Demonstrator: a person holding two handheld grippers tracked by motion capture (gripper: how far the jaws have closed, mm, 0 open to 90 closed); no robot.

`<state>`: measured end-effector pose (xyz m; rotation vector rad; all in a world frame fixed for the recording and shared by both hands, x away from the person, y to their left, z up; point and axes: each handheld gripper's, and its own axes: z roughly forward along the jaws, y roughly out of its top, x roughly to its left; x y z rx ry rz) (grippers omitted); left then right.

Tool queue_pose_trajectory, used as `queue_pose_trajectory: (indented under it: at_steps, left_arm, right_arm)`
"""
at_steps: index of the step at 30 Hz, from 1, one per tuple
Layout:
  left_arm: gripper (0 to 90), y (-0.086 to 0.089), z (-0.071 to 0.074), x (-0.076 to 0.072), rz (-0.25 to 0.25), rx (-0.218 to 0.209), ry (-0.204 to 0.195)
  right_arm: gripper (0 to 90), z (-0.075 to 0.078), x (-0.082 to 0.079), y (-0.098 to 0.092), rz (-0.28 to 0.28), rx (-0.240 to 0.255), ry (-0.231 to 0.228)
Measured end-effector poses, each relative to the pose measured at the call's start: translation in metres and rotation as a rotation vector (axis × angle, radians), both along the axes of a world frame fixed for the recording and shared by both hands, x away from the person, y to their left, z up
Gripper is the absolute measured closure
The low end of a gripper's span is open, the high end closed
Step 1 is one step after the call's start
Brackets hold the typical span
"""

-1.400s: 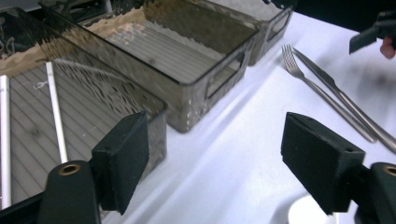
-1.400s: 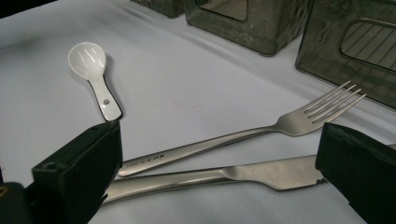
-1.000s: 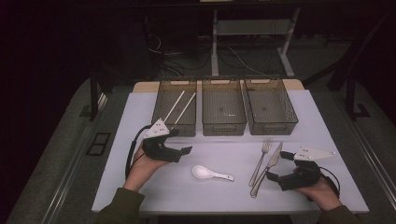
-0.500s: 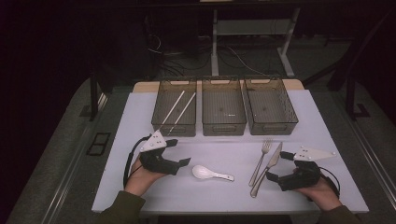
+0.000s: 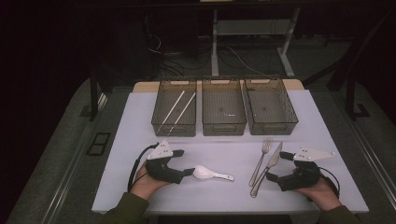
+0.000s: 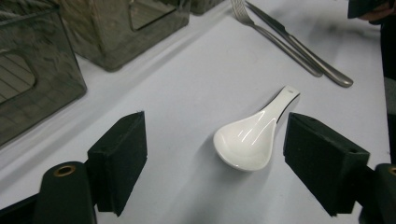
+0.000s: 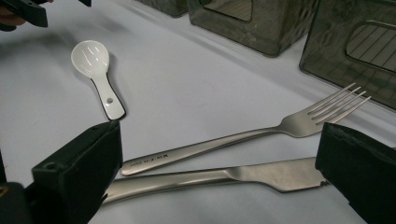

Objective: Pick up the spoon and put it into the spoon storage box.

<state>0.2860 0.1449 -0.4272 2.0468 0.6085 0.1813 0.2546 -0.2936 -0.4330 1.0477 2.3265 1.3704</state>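
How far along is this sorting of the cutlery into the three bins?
Early on, it seems. Done: two chopsticks lie in the left bin. In hand: the left gripper is open around the white spoon, its fingers closing but not touching it. Left: the fork and knife on the table, by the open right gripper.

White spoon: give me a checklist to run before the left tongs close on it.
1. White spoon lies between the open jaws of the left tongs, which have just been closing: ok.
2. Pads touching spoon: not yet.
3. Spoon apart from fork and knife: ok.
4. Middle bin free of contents: ok.
5. Right tongs away from the spoon, by the knife: ok.
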Motion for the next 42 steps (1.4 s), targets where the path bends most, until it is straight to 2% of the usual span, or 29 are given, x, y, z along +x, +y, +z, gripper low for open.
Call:
queue_pose_trajectory:
  at_steps: [4, 10, 14, 16, 19, 24, 27, 34, 42]
  left_arm:
    - [25.8, -0.003, -0.001, 0.003, -0.007, -0.021, 0.022]
    - [33.4, -0.008, -0.003, 0.004, -0.011, -0.015, 0.033]
    - [44.8, -0.014, -0.004, 0.007, -0.014, -0.01, 0.053]
    - [51.9, -0.018, -0.004, 0.009, -0.009, 0.003, 0.05]
    - [61.9, -0.024, -0.005, 0.011, -0.002, 0.016, 0.066]
    - [79.2, -0.033, -0.004, 0.016, 0.006, 0.047, 0.075]
    - [88.3, -0.037, -0.005, 0.019, 0.003, 0.085, 0.082]
    - [88.9, -0.045, -0.011, 0.022, -0.008, 0.146, 0.097]
    - [88.9, -0.045, -0.011, 0.021, -0.017, 0.156, 0.108]
  right_arm:
    - [0.8, 0.0, 0.0, 0.0, -0.001, -0.002, 0.005]
    - [0.8, 0.0, 0.0, 0.0, 0.002, -0.007, 0.005]
    - [0.7, 0.0, 0.001, 0.0, 0.003, -0.008, 0.002]
    - [0.8, 0.0, 0.001, 0.0, 0.002, -0.009, 0.002]
    - [0.8, -0.001, 0.001, 0.0, 0.0, -0.014, 0.004]
    - [0.8, -0.001, 0.001, 0.001, -0.002, -0.021, 0.009]
    - [0.8, -0.001, 0.001, 0.001, -0.002, -0.019, 0.008]
    - [0.8, -0.001, 0.001, 0.001, -0.001, -0.019, 0.009]
    - [0.8, -0.001, 0.001, 0.001, -0.003, -0.015, 0.01]
